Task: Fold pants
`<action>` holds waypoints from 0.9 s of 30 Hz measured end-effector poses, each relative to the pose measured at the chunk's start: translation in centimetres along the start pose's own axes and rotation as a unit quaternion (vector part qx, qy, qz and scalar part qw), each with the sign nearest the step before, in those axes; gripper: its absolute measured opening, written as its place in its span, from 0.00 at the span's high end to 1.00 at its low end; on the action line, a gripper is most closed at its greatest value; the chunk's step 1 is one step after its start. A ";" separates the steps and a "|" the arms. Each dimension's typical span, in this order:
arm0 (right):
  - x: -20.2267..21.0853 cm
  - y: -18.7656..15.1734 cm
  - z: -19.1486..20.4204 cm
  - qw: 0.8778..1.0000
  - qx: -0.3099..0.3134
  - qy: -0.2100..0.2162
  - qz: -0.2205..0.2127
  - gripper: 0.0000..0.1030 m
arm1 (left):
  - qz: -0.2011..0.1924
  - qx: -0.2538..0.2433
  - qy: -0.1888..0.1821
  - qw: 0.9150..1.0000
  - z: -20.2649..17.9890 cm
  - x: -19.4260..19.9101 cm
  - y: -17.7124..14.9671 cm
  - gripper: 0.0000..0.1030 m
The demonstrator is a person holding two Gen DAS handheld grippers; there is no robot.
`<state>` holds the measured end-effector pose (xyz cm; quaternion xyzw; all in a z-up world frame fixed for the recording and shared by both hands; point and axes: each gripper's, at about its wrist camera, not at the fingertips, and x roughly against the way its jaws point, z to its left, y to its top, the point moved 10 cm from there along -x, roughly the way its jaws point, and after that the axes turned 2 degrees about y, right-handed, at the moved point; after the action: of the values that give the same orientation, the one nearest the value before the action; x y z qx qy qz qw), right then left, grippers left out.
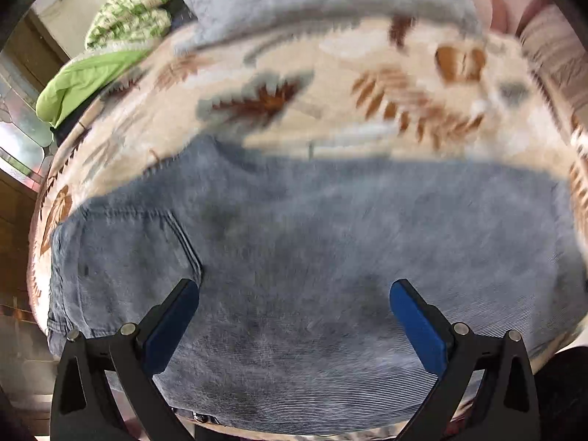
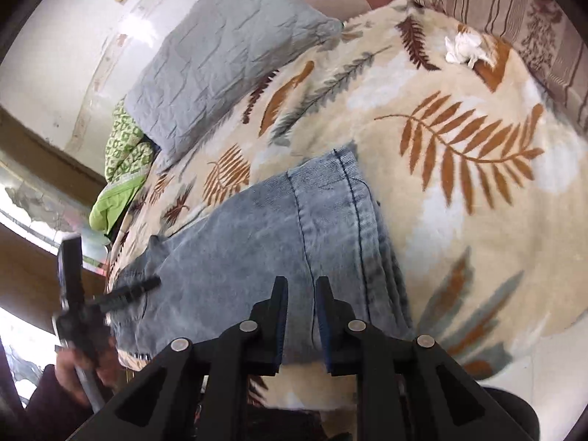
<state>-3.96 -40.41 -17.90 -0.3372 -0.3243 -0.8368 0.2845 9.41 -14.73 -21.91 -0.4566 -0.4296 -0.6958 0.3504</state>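
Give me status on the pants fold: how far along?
Done: the jeans lie folded in a layered stack on the leaf blanket, hem edges lined up. In hand: nothing; left gripper jaws wide, right gripper slightly parted above the denim. Left: possibly one more fold.

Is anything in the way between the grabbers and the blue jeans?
Nothing visible. The faded blue denim pants lie bare on the leaf-patterned blanket, right below the open left gripper and the nearly closed right gripper.

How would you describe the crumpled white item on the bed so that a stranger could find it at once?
Start from the leaf-patterned blanket covering the bed. Follow it towards the striped brown cushion; just before it lies a crumpled white wad. It is the only small plain-white lump there.
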 end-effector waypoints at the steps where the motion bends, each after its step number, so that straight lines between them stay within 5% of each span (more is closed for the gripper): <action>1: -1.3 -0.4 0.3 1.000 0.001 0.000 0.025 0.82 | 0.025 -0.007 0.009 1.000 0.1 -1.0 -0.7 0.00; 3: -4.3 -2.3 0.0 0.996 0.004 -0.014 0.091 0.82 | 0.038 0.012 0.008 0.999 0.4 -1.9 -1.3 0.00; 9: -4.2 -2.6 -0.1 0.997 -0.003 0.020 0.076 0.82 | 0.021 -0.004 0.029 0.999 0.0 -0.7 -0.6 0.00; 14: 3.0 -1.1 1.8 0.994 0.020 0.094 -0.060 0.81 | -0.034 -0.014 0.012 0.999 -3.0 3.3 2.3 0.00; 17: 7.9 -2.0 2.6 0.987 0.037 0.115 -0.103 0.81 | -0.097 -0.036 0.002 0.995 -6.0 7.6 5.2 0.00; 21: 15.6 -2.3 3.4 0.980 0.064 0.104 -0.154 0.81 | -0.212 -0.071 -0.033 0.974 -11.7 16.1 8.7 0.00; 27: 23.8 -2.3 4.4 0.971 0.097 0.045 -0.212 0.81 | -0.320 -0.089 -0.097 0.938 -16.4 26.4 9.8 0.00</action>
<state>-18.41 -41.83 1.63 -0.1939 -0.4548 -0.8568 0.1464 3.69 -36.08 2.01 -0.3900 -0.5210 -0.7588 0.0238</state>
